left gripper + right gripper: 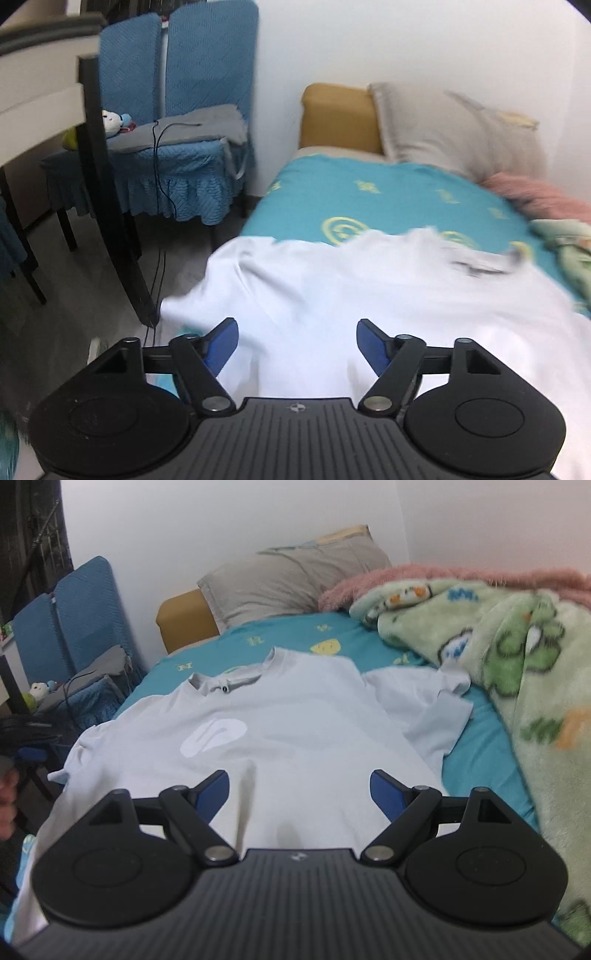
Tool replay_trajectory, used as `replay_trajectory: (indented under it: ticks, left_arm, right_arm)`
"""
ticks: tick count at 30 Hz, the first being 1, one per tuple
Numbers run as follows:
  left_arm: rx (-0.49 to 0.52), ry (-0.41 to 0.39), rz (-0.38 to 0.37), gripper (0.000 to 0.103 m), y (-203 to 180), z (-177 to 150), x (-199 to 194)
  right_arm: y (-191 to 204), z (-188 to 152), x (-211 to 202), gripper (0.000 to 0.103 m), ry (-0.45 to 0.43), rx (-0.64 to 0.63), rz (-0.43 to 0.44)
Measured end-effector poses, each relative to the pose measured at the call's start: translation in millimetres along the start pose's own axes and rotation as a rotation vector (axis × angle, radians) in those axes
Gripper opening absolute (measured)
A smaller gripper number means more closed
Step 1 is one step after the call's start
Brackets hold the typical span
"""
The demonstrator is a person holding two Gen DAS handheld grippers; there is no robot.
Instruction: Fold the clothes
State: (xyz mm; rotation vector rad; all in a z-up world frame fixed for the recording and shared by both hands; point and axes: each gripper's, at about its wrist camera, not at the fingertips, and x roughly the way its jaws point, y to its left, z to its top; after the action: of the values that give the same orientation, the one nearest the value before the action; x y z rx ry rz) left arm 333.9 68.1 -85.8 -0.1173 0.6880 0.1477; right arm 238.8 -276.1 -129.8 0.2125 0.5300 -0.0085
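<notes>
A white T-shirt (pixel 288 734) lies spread face up on the teal bed sheet (pixel 306 635), collar toward the pillow, a pale oval logo (pixel 212 736) on its chest. Its right sleeve (pixel 424 709) lies rumpled beside the green blanket. My right gripper (pixel 300 794) hovers open above the shirt's lower half, nothing between its blue pads. In the left wrist view the same shirt (pixel 332 295) looks blurred, and its left edge hangs over the bed's side. My left gripper (pixel 297 343) stands open over that part, holding nothing.
A grey pillow (pixel 291 579) and a mustard headboard (pixel 184 620) sit at the bed's far end. A green patterned blanket (pixel 517 672) and a pink one (pixel 443 576) pile along the right. Blue-covered chairs (pixel 184 110) and a dark table leg (pixel 114 206) stand left of the bed.
</notes>
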Motion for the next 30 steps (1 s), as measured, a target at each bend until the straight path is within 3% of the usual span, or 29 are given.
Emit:
replay_trajectory:
  ticks: [6,10,16,20,25,26,27,30]
  left_arm:
    - [0.046,-0.029,-0.076,0.083,-9.0,-43.9,-115.6]
    - [0.069,-0.057,-0.098,0.085,-15.4,-76.5,-170.3]
    - [0.127,-0.065,-0.075,0.088,-17.3,-84.0,-217.6]
    - [0.128,-0.129,-0.099,0.098,-24.7,-79.2,-237.7]
    - [0.129,-0.206,-0.129,0.101,-33.7,-73.9,-261.8]
    - [0.130,-0.203,-0.133,0.101,-34.3,-77.4,-259.6]
    - [0.131,-0.201,-0.137,0.101,-34.7,-80.9,-257.4]
    - [0.143,-0.199,-0.145,0.101,-33.2,-91.6,-249.0]
  right_arm:
    - [16.1,8.1,-32.9,0.085,-0.058,-0.056,0.019]
    - [22.2,11.9,-63.9,0.085,-0.081,-0.033,0.047]
    - [26.6,17.2,-102.4,0.085,-0.100,-0.016,0.017]
    - [23.2,24.0,-118.9,0.085,-0.130,0.004,-0.006]
    - [10.0,26.3,-128.3,0.084,-0.150,0.027,0.000]
    - [6.4,26.2,-129.0,0.071,-0.150,0.034,0.009]
    - [2.4,26.6,-129.2,0.065,-0.153,0.044,0.016]
    - [-19.0,32.3,-122.7,0.065,-0.176,0.125,0.060]
